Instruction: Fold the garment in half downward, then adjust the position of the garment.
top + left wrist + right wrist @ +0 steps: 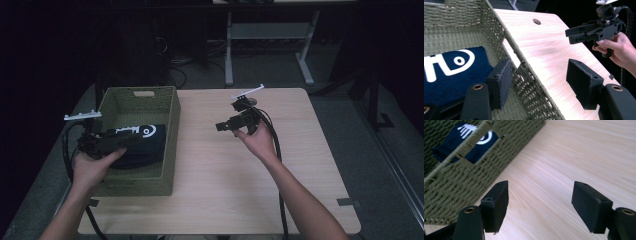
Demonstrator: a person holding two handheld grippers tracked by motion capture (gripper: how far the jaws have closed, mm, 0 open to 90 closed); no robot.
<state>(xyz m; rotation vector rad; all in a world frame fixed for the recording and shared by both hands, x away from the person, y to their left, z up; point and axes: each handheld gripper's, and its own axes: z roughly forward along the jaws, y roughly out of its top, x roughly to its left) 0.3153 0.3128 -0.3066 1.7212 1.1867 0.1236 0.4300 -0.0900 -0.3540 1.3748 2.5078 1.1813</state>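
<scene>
High view: we see the navy cloth [142, 145] in the basket [172, 107] at the desk's [300, 165] left edge. Left tongs [131, 141] hover above it, right tongs [218, 127] mid-desk.

Left gripper view: left tongs [541, 82] wide, empty, straddling the basket wall [524, 75], apparently having let go.

Right gripper view: right tongs [540, 197] wide, empty.

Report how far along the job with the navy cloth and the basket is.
Done: the folded navy cloth lies inside the woven basket. In hand: nothing; the left gripper stands open with its jaws astride the basket's wall, and the right gripper stands open over the bare table, beside the basket. Left: seemingly only pulling both grippers away, since no other item lies on the table.
</scene>
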